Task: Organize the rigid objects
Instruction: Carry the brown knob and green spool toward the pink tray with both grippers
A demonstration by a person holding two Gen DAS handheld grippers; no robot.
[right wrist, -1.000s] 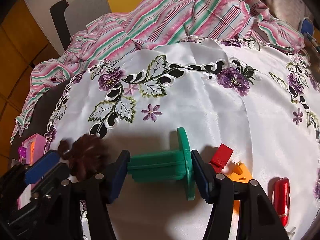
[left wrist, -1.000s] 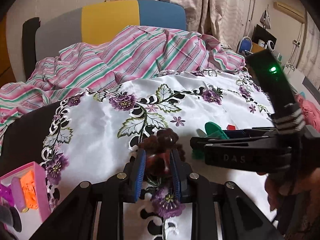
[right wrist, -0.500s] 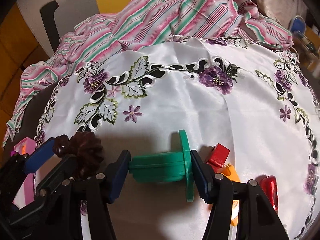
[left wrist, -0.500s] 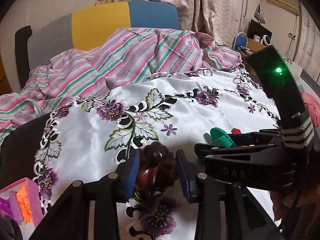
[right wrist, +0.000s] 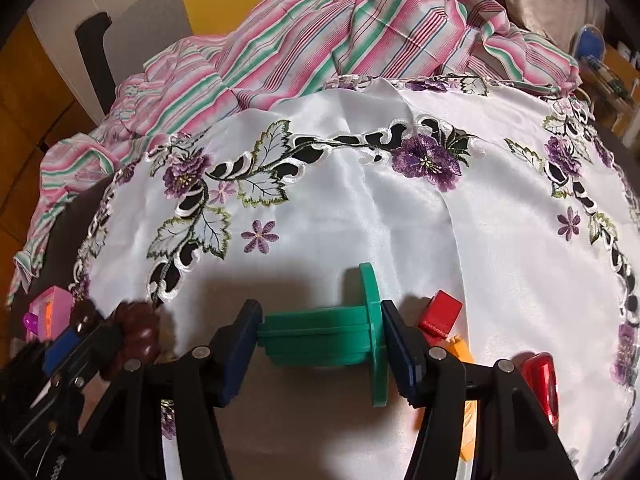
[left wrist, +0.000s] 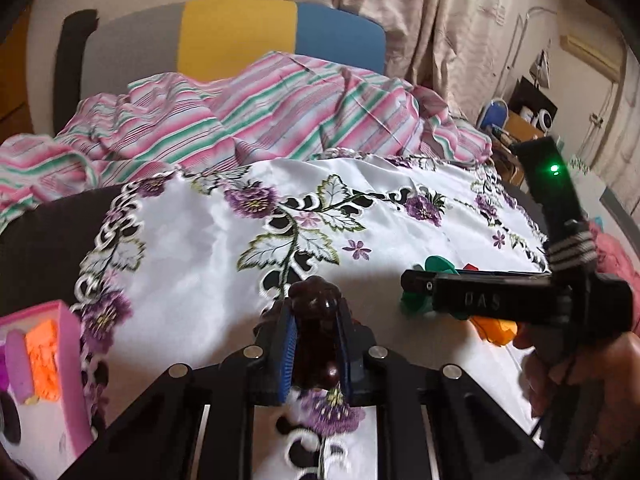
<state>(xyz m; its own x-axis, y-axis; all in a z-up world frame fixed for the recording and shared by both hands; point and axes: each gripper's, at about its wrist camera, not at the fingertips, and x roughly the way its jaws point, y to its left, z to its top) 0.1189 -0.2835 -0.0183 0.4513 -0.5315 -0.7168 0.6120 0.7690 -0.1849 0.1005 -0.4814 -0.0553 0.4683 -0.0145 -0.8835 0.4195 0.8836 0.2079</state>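
White satin tablecloth (right wrist: pixel 400 216) with purple embroidered flowers, striped fabric (right wrist: pixel 320 32) bunched behind. Left gripper (left wrist: pixel 314 344) clamped tight on dark brown carved figurine (left wrist: pixel 316 320), just above cloth near pink box (left wrist: pixel 60 344). Right gripper (right wrist: pixel 320 340) closed around green spool (right wrist: pixel 332 336), beside red block (right wrist: pixel 442 314).

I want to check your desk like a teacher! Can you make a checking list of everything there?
Surface: white embroidered cloth with purple flowers.
Job's things: dark brown carved figure; green spool; red block; orange piece; shiny red item; pink box holding small pieces.
Clutter: striped cloth, bunched at the far edge.
Grippers: left gripper jaws shut on the figure; right gripper jaws clamp the spool.
Cables: nothing seen.
Surroundings: colour-block chair, curtain.
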